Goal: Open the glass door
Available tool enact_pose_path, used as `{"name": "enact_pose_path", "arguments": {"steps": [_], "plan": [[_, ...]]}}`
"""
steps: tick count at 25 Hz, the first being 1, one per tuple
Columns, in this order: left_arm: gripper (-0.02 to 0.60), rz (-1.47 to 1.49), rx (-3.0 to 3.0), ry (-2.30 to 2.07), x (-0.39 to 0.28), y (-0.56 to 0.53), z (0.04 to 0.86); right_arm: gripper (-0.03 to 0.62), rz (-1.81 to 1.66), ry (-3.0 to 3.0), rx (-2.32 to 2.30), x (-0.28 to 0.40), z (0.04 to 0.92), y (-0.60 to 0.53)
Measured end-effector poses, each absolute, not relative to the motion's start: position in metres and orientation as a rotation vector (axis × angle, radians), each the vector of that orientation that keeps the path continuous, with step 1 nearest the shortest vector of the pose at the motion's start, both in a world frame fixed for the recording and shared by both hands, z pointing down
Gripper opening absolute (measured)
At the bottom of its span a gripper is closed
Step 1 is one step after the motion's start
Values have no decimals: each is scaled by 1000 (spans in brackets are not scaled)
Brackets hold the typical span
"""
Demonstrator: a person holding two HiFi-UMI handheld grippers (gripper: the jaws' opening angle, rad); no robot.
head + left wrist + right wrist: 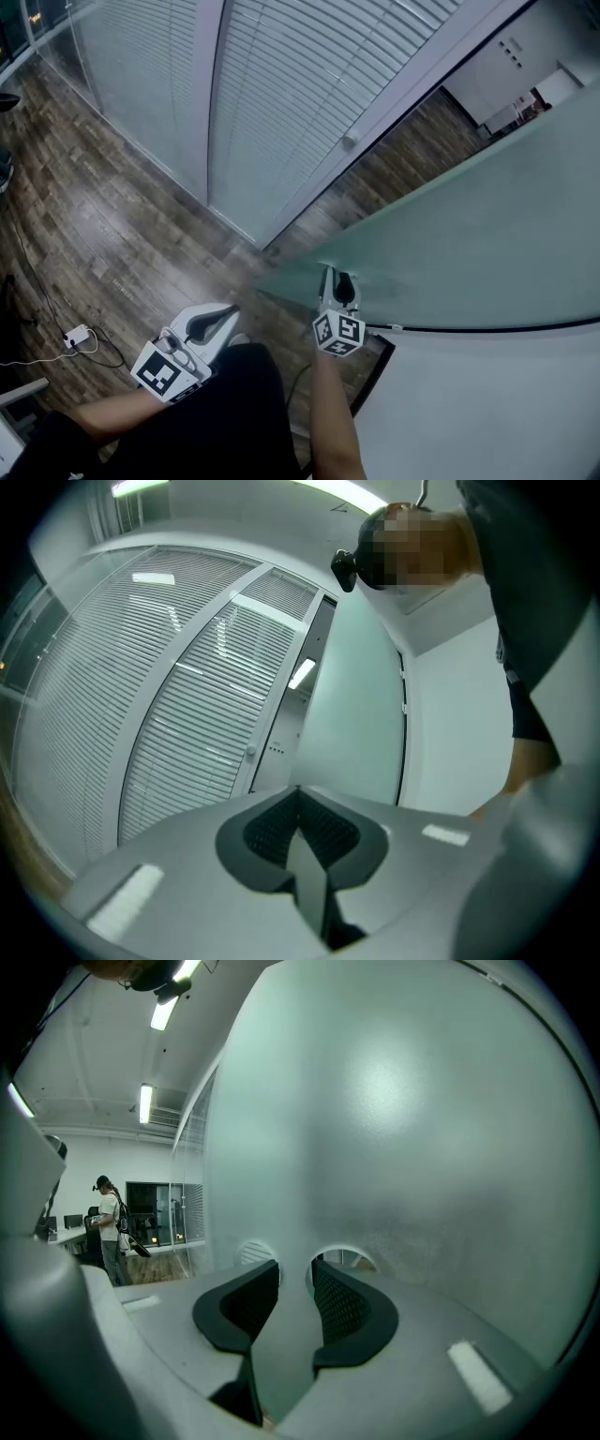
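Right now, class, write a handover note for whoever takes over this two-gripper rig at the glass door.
Left gripper: jaws together, empty, held low and clear of the door.
Right gripper: jaws closed on the free edge of the frosted pale-green glass door.
Done: door gripped and standing ajar; dark wooden floor shows through the gap.
Left: probably swing it wider, then release.

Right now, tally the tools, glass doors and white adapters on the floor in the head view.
tools: 2 (left tool, right tool)
glass door: 1
white adapter: 1
total: 4
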State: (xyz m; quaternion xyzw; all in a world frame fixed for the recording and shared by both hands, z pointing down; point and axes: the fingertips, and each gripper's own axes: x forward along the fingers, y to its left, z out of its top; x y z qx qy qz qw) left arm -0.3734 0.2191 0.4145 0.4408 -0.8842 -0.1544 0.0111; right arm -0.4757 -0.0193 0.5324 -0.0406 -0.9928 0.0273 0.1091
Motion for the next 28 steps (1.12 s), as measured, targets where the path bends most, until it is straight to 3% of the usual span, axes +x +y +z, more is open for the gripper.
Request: {"name": "enact_pose_path", "arguments": {"steps": [28], "plan": [[0, -384, 1711, -2666, -365, 157, 400, 118, 79, -2956, -152, -400, 546, 7]]}}
